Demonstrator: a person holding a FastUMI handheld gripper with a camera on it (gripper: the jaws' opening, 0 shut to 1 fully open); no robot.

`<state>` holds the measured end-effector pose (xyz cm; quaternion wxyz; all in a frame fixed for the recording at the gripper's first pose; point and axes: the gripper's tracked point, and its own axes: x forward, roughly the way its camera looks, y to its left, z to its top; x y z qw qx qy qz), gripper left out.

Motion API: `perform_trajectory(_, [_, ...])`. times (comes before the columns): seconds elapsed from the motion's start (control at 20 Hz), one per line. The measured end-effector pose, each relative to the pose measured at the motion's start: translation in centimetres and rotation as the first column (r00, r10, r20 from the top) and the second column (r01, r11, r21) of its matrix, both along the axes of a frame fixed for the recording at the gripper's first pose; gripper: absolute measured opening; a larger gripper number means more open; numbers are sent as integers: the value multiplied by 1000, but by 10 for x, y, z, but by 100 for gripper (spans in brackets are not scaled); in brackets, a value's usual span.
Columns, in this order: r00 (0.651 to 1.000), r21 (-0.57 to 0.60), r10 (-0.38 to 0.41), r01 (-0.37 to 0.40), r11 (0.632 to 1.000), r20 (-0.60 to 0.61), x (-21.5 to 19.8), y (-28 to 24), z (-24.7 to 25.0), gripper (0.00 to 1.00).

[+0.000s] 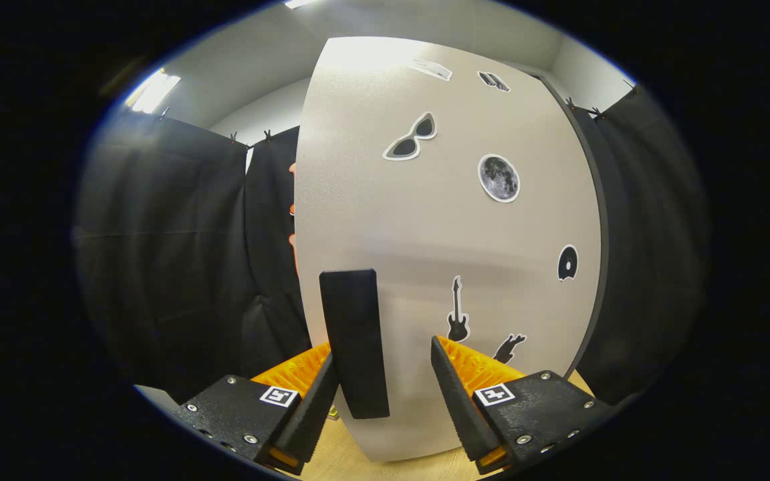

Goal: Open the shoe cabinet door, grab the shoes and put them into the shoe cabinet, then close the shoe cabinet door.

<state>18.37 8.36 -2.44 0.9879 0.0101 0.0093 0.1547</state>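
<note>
The shoe cabinet door (425, 220) is a pale grey panel with several stickers, standing close in front of me. A black upright handle (355, 341) sits near its left edge. My gripper (381, 354) is open around that handle. The left finger (318, 394) lies against the handle's left side. The right finger (455, 394) stands apart from it, with bare door showing in the gap. I cannot tell whether the door is ajar.
A dark cabinet edge (597, 267) runs down the door's right side. Black cloth walls (171, 254) hang to the left and right. Light wooden floor (351, 461) shows below the door, between the fingers.
</note>
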Motion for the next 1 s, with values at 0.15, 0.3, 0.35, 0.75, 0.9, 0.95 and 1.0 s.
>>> perform_trajectory(0.15, [1000,-2,-8,8,1000,1,0,-1,0,82])
perform_trajectory(0.3, [1000,-26,-17,17,1000,11,0,-2,0,82])
perform_trajectory(0.35, [1000,-33,-18,18,999,13,2,-1,0,82])
perform_trajectory(0.75, [999,-57,-44,44,997,13,2,-3,-2,82])
perform_trajectory(0.9, [998,-54,-58,58,997,6,3,-4,-4,83])
perform_trajectory(0.95, [998,-51,-59,60,997,4,4,-4,-4,84])
perform_trajectory(1.0, [998,-47,-62,62,997,2,4,-3,-4,84])
